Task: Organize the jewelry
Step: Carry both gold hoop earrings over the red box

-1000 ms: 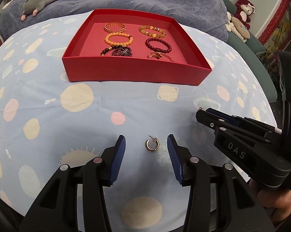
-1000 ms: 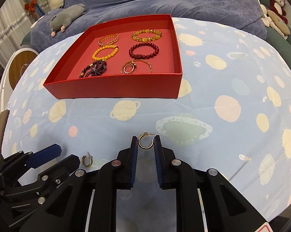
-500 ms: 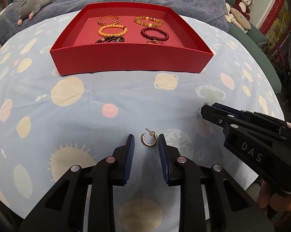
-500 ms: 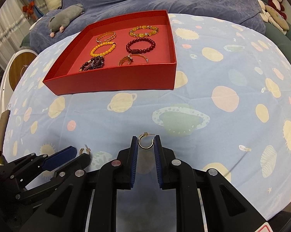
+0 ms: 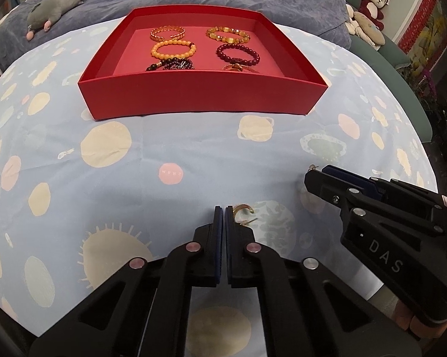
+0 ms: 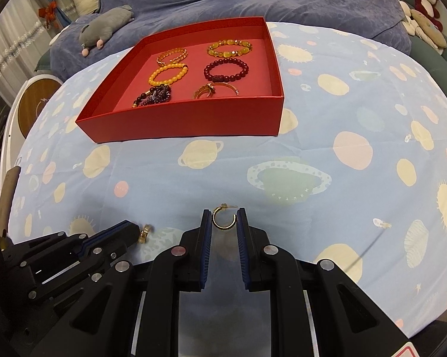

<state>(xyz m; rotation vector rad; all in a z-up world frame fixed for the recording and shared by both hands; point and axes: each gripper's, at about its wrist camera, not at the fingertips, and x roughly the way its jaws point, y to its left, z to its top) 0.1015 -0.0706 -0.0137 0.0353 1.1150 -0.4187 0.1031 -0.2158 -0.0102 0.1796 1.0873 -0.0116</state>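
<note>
You can read "DAS" in pale capitals on the black side of the right gripper (image 5: 321, 178), seen from the left wrist; on the planet-print tablecloth (image 5: 193, 148) the pink disc (image 5: 171, 173) carries small white letters that look like "MARS" printed upside down to you; in the right wrist view the ringed green planet (image 6: 289, 181) bears a curved line of tiny letters, too small for you to make out; nothing else is legible.
</note>
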